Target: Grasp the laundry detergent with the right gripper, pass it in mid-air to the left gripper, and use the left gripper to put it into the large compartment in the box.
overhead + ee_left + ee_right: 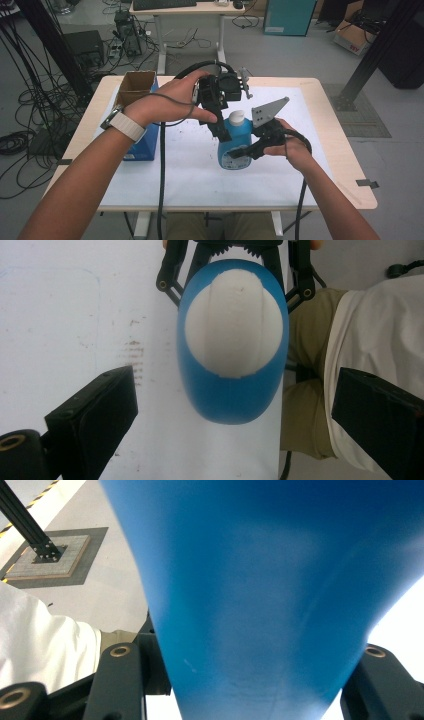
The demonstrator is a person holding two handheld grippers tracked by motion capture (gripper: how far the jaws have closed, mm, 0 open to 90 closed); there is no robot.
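The right gripper (239,152) clamps the blue bottle (235,142) upright mid-desk; the left gripper (235,405) hangs over its white cap (235,325), jaws apart.

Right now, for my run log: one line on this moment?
right gripper: shut on blue bottle | left gripper: open above white cap | bottle upright

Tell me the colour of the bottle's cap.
White, on the blue bottle; the cap shows best in the left gripper view.

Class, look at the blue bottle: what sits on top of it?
A white ribbed cap closes the blue bottle. The left claw hovers open above it. The cap hides the bottle's opening and contents.
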